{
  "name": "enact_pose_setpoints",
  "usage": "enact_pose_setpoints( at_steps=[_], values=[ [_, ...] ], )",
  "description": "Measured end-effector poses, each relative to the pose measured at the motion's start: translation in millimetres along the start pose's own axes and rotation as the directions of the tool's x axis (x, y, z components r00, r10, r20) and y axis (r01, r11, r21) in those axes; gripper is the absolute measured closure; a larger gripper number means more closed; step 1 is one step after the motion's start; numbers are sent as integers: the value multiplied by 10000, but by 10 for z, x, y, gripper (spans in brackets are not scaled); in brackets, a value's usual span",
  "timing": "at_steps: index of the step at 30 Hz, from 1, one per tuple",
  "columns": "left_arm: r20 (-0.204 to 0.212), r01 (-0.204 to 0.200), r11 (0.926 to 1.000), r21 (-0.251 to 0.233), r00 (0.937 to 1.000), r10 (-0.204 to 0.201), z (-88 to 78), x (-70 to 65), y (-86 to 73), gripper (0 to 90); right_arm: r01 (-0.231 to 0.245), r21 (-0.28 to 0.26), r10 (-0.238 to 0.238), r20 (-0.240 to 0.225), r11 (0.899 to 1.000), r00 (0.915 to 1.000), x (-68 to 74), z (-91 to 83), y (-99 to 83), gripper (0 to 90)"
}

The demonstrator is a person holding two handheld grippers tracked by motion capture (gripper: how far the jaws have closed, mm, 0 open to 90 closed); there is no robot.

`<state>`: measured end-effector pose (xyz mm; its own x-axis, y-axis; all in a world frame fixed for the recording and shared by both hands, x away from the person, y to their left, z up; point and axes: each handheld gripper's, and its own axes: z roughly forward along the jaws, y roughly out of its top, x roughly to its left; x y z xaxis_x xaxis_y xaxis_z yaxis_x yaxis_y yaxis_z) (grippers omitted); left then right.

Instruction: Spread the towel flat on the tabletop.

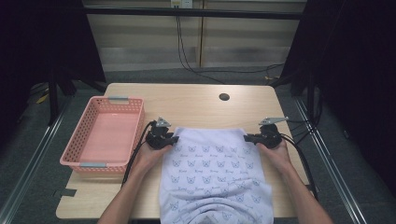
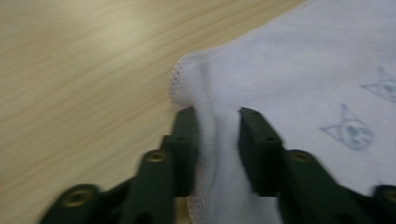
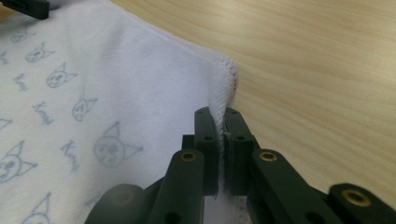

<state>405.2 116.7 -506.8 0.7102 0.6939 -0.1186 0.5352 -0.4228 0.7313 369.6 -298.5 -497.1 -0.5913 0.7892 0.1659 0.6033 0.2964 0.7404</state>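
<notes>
Your right gripper [image 3: 220, 121] is clamped tight on the far right corner of the white cat-print cloth [image 1: 212, 172], which lies spread on the desk [image 1: 196, 105] and hangs over its near edge. Your left gripper [image 2: 217, 119] straddles the far left corner: a fold of hem sits between its jaws, which stand apart and are not yet pressing it. A pink basket [image 1: 88, 163] stands to the left, apart from the cloth.

The high view is dim at its rim — black at 9 and 3 o'clock — while the pale surface [image 1: 196, 105] catches even overhead light with soft, short shadows. Both gripper views are soft: wood grain smears toward 10 o'clock in the left one (motion blur), and the near jaws sit out of focus at 6 o'clock.
</notes>
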Motion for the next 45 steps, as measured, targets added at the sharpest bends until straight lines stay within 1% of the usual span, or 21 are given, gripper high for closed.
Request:
enact_pose_setpoints(
  at_steps=[1,3,10,12,13,14,18,21,22,24,25,26,29,30,32,35,37,39,43,44,45],
  values=[
    [260,206,9998,18,9994,-206,-5,23,-4,796,-13,-18,13,-69,10000,10000,12,-12,0,867],
    [380,378,9993,24,9986,-379,-10,42,-9,839,33,-63,-34,-152,10000,9999,24,-34,7,867],
    [806,710,9975,10,9942,-708,-37,37,14,852,-356,-555,338,-334,9978,9989,-48,-136,36,869],
    [1040,994,9946,-286,9899,-960,-103,19,44,853,-429,-797,400,-366,9959,9985,-64,-194,61,869],
    [1040,994,9946,-286,9899,-960,-103,19,44,853,-470,-904,437,-391,9948,9983,-71,-222,75,869],
    [1380,941,9932,-690,9869,-839,-213,10,106,853,-526,-1067,483,-429,9929,9979,-85,-262,97,870],
    [1520,936,9879,-1238,9856,-744,-391,13,248,858,-728,-1671,639,-581,9833,9963,-120,-396,172,871],
    [1467,834,9852,-1497,9873,-613,-530,60,395,858,-661,-1909,554,-610,9794,9966,-125,-486,235,871],
    [1456,849,9833,-1609,9874,-614,-558,77,424,858,-674,-2135,551,-632,9746,9965,-127,-544,285,871],
    [1501,1000,9762,-1922,9861,-715,-639,126,499,858,-673,-2365,546,-601,9693,9967,-140,-613,357,872],
    [1501,1000,9762,-1922,9861,-715,-639,126,499,858,-677,-2472,544,-601,9666,9967,-149,-649,403,872],
    [1612,1086,9698,-2184,9841,-739,-703,179,565,858,-648,-2570,511,-598,9642,9969,-153,-687,465,873],
    [1526,972,9695,-2249,9863,-635,-755,218,637,858,-561,-2673,421,-576,9620,9975,-142,-727,542,873],
    [1523,1050,9657,-2375,9859,-697,-786,230,691,858,-392,-2865,278,-437,9573,9987,-113,-761,658,874],
    [1479,1013,9627,-2508,9868,-653,-825,246,754,858,-327,-2999,229,-362,9534,9991,-101,-769,724,874],
    [1301,757,9634,-2574,9906,-431,-897,269,879,859,-343,-3169,267,-284,9478,9992,-116,-792,825,875],
    [1290,717,9599,-2708,9909,-377,-954,281,966,858,-328,-3250,288,-169,9451,9994,-136,-825,902,875],
    [1241,680,9524,-2972,9918,-321,-1010,286,1079,859,-243,-3344,249,-24,9421,9997,-152,-869,993,876],
    [1137,589,9469,-3161,9932,-238,-1058,291,1223,859,-101,-3525,190,216,9358,9996,-170,-962,1192,877],
    [1132,595,9403,-3351,9933,-225,-1088,291,1308,860,-21,-3570,150,333,9341,9993,-181,-987,1254,877],
    [1089,575,9385,-3405,9938,-213,-1101,294,1353,860,-40,-3564,185,372,9343,9991,-190,-1005,1288,877]
  ],
)
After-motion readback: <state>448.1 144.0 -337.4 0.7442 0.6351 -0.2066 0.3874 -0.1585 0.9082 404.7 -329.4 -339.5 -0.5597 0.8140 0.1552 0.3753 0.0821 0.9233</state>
